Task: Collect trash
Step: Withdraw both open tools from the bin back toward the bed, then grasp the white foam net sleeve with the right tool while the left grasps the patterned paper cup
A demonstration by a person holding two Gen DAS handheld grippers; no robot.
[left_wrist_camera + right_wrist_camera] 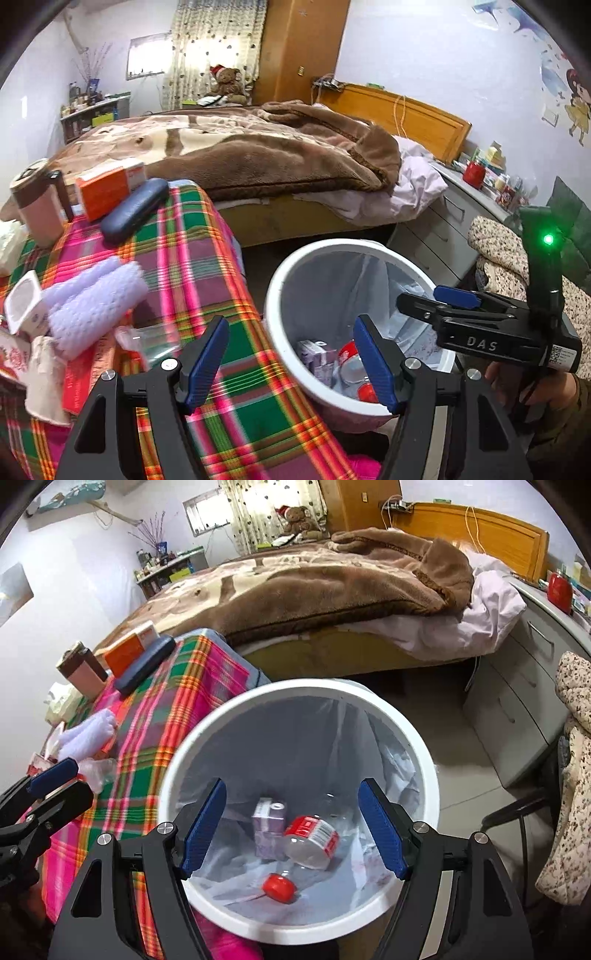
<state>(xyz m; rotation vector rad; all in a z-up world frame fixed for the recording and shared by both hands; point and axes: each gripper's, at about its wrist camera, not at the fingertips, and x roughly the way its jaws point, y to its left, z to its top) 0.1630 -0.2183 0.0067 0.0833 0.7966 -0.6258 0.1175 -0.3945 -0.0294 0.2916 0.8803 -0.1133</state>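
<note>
A white trash bin point(424, 760) with a grey liner stands beside the plaid-covered table point(207, 273). Inside lie a clear bottle with a red label point(312, 838), a red cap point(279, 888) and a purple carton point(269, 818). My right gripper point(293, 827) is open and empty above the bin; it also shows in the left wrist view point(443, 301). My left gripper point(291, 365) is open and empty over the table's edge by the bin point(284, 280). On the table lie a clear plastic wrapper point(147, 341), a white yogurt cup point(24, 304), a crumpled paper cup point(46, 380) and purple foam netting point(90, 299).
At the table's far end stand an orange box point(107, 186), a dark glasses case point(133, 210) and a pink thermos point(37, 206). A bed with a brown blanket point(240, 147) is behind. A grey drawer cabinet point(517, 701) and a chair with floral clothing point(572, 775) are at the right.
</note>
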